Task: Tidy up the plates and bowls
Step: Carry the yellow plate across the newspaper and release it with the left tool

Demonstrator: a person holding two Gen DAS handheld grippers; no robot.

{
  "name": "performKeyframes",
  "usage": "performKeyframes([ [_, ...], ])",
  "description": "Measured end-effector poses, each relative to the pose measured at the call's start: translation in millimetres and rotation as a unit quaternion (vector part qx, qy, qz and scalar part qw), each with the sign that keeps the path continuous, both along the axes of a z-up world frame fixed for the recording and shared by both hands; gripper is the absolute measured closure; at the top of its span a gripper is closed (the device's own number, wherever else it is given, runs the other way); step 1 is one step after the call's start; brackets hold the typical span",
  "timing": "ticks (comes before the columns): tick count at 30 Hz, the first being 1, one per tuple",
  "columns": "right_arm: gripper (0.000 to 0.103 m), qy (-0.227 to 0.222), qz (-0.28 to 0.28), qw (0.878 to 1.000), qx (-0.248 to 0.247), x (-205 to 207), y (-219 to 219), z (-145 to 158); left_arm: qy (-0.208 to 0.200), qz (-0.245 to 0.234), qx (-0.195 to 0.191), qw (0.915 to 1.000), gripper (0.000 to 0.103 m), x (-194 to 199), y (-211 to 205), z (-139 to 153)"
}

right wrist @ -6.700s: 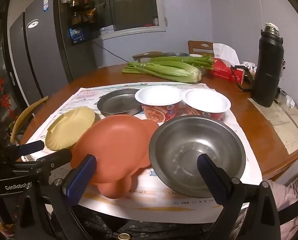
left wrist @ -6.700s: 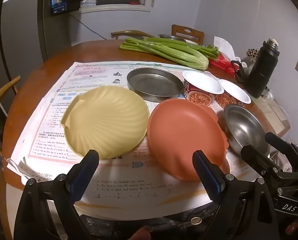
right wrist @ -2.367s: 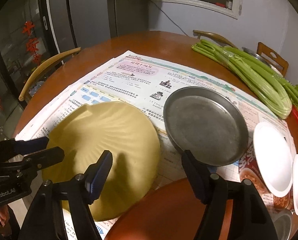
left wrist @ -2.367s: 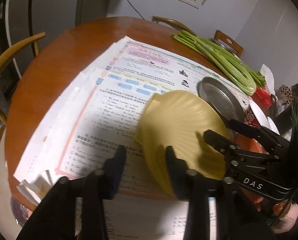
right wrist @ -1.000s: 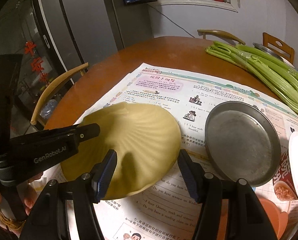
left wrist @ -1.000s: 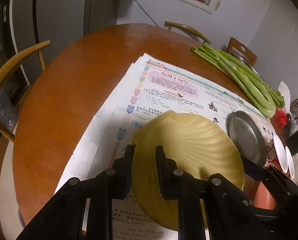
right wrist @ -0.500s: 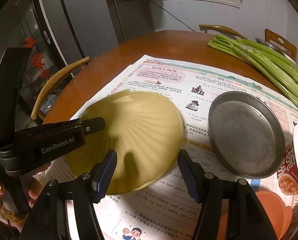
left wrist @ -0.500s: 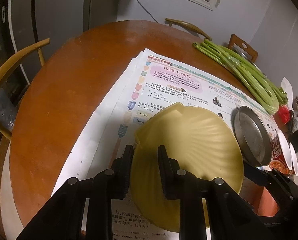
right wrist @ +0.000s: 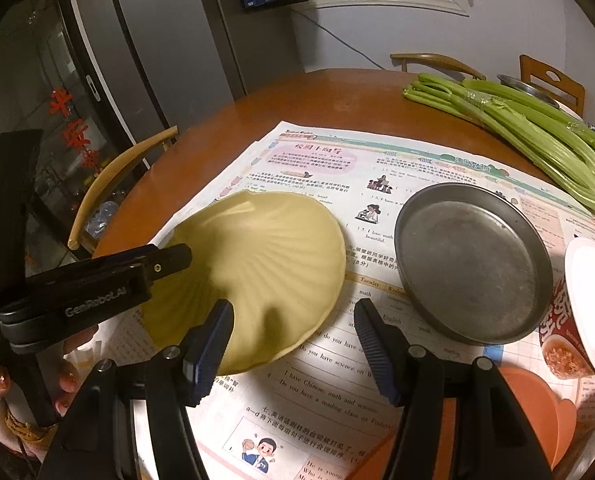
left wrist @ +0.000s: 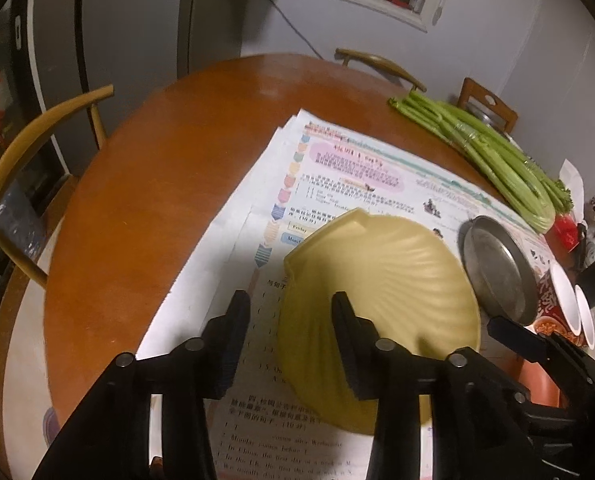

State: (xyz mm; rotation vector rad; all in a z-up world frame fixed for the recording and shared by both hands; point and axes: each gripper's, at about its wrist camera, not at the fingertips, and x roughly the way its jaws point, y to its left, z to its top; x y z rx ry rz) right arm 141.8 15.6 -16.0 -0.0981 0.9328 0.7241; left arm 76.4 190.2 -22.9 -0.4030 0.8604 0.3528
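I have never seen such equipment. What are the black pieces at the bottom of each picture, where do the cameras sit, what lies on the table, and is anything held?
There is no robot here. A person holds a two-finger gripper in each hand, and each gripper carries a wide-angle camera that looks along its own fingers. One picture comes from the left gripper, the other from the right gripper; the black pieces are their fingers.

On the round wooden table lie printed sheets. On them are a yellow shell-shaped plate, a metal pan, a noodle cup and an orange plate. Celery lies behind.

The left jaws have just been opening. The yellow plate's rim is between them, but they no longer press on it. The right jaws stand open above the plate's near edge, so nothing is held.
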Motion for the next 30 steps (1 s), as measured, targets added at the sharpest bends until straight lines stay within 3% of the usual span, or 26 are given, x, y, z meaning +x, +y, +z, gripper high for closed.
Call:
performKeyframes([
  [30,0.040,-0.068,-0.052,0.995,0.056,-17.3,-82.9,52.3,-0.059,-0.041,0.030,0.9970,0.045,-42.2,-67.3,54.5],
])
